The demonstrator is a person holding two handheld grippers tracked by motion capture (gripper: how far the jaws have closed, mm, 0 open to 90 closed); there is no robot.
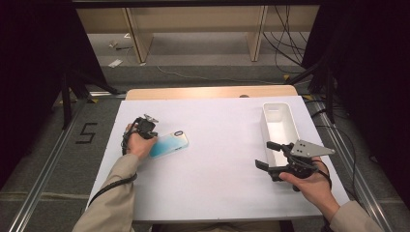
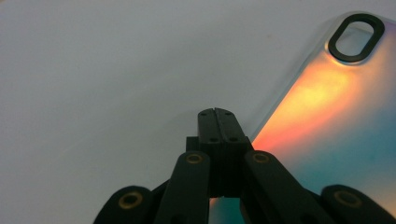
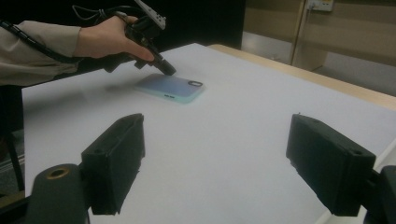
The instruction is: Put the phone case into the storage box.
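Around the work: a long white plastic bin (image 1: 279,126), open top, smooth walls, sits at the table's right side, lengthwise toward the far edge. The white matte sheet (image 1: 217,145) covers nearly the whole top; a strip of pale wooden tabletop (image 1: 211,92) shows at the far edge. Nothing lies btwn the two hands, so the sheet's middle is bare, w/ free room across it.

The glossy phone case w/ a teal-to-orange sheen (image 1: 168,143), flat, rounded corners, black oval camera ring at one end, lies on the sheet's left part, angled, well apart from the bin. Its far and right edges are free; the near-left end is partly under the person's left hand (image 1: 141,144).

Left gripper (image 2: 217,113): jaws shut tight, pads meeting, nothing btwn them. Tip pointed down at the case's long edge in the left gripper view; the right gripper view shows the tip at the case's near-left rim. Touching or just above: can't tell.

Right gripper (image 1: 265,154): jaws wide apart, empty, held level just beside the bin's near end, w/ the grey three-cornered plate on top. Its blocky black fingers (image 3: 115,161) frame bare sheet w/ the case farther off.
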